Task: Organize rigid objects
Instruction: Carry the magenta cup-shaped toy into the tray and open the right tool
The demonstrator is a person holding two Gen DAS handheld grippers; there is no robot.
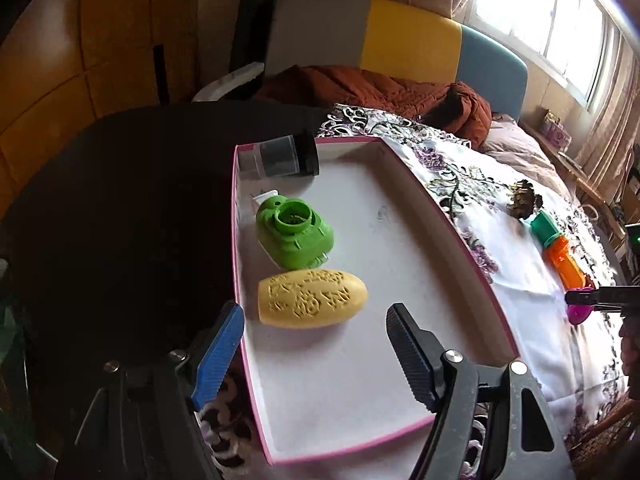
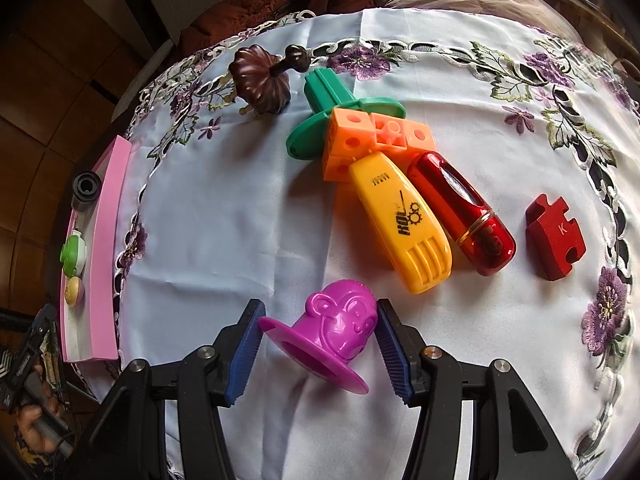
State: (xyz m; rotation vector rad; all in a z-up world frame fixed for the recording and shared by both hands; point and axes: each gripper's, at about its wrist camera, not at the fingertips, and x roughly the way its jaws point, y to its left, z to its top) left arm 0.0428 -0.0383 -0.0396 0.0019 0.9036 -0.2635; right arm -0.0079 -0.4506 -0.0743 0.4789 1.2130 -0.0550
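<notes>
A pink-edged white box (image 1: 440, 216) holds a yellow carved oval piece (image 1: 312, 298), a green round toy (image 1: 294, 234) and a clear jar with a black lid (image 1: 286, 156). My left gripper (image 1: 316, 344) is open and empty above the box's near end. My right gripper (image 2: 318, 350) is open with its pads on either side of a purple monkey-face mould (image 2: 332, 332) lying on the cloth; the right pad (image 2: 392, 350) is close to it, and no grip shows. The mould also shows in the left wrist view (image 1: 580, 312).
On the flowered cloth (image 2: 224, 216) lie a yellow toy (image 2: 404, 224), a red capsule-shaped case (image 2: 464, 212), orange cubes (image 2: 376, 136), a green plunger piece (image 2: 336, 108), a brown pumpkin-shaped lid (image 2: 260, 80) and a red puzzle block (image 2: 556, 236). The box (image 2: 108, 248) stands at the left.
</notes>
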